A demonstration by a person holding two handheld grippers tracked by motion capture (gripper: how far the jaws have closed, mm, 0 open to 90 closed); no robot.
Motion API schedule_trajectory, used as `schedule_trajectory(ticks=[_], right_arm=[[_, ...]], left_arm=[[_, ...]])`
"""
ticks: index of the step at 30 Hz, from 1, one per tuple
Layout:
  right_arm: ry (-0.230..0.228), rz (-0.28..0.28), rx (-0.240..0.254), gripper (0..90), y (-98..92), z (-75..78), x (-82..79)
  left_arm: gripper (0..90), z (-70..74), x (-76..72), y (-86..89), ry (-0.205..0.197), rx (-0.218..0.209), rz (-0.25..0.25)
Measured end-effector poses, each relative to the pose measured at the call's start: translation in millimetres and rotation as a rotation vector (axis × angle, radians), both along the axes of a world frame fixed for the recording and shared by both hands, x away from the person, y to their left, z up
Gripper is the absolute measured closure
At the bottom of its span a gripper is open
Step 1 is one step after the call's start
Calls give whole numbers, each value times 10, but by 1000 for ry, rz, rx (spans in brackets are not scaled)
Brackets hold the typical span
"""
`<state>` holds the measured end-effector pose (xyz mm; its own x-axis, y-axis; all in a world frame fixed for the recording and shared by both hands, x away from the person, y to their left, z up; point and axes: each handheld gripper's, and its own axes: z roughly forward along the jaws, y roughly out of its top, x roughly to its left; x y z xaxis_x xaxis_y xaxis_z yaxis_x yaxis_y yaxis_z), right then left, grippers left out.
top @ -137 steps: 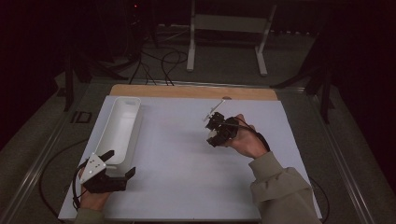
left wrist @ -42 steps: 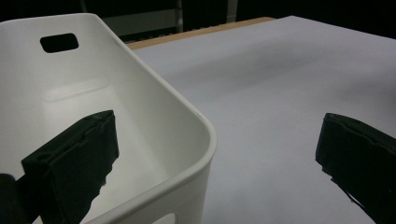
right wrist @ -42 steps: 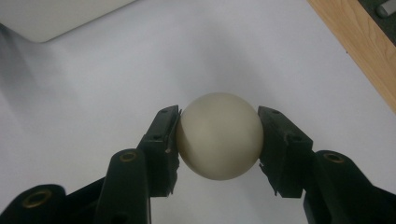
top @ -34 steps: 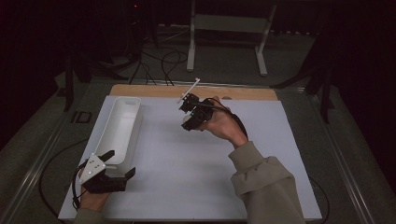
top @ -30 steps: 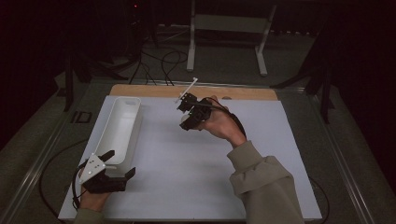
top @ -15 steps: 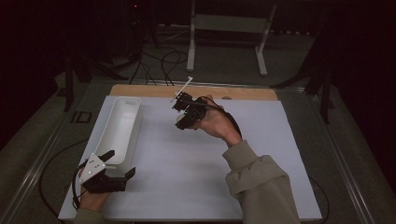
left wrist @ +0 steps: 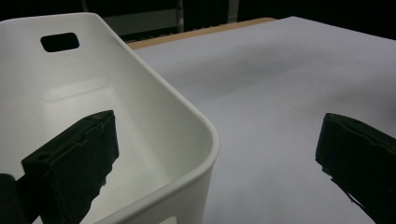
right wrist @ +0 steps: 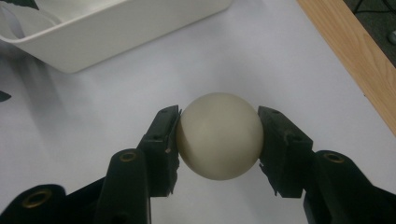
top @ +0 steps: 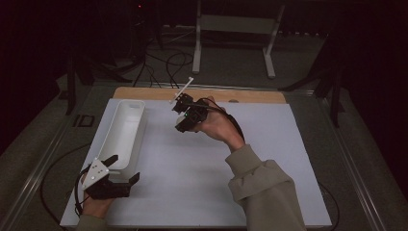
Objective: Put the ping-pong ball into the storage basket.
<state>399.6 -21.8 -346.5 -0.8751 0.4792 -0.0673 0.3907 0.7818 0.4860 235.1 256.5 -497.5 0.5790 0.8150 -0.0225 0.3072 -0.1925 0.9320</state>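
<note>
High view: we see our right tool [top: 185,111] raised over the table [top: 269,159], right of the tray [top: 122,132]; left tool [top: 118,168] at its near end | Left gripper view: jaws wide, empty | Right gripper view: jaws clamp the ball [right wrist: 219,135].

A white sheet [top: 202,178] covers most of the bench [top: 240,95], whose bare wooden edge shows as a strip along the far side. Beyond it, on the dark floor [top: 298,62], stands a pale metal frame [top: 235,29] on two splayed legs, with black cables [top: 163,60] looping past its left foot. A dark post [top: 72,72] rises at the far left and another dark stand [top: 334,91] at the right. A small black square [top: 85,120] lies on the grey surround just left of the sheet.
</note>
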Motion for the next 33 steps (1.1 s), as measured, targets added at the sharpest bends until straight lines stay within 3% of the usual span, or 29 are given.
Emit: schedule_trajectory(ticks=[12,17,33], right_arm=[[-5,24,18,502,119,1,25],[4,2,44,502,141,0,41],[-10,3,48,502,259,40,32]], left_arm=[[0,-2,-1,-4,-2,5,2],[0,-4,-2,-6,-6,6,3],[0,-2,-1,-8,-8,-2,9]])
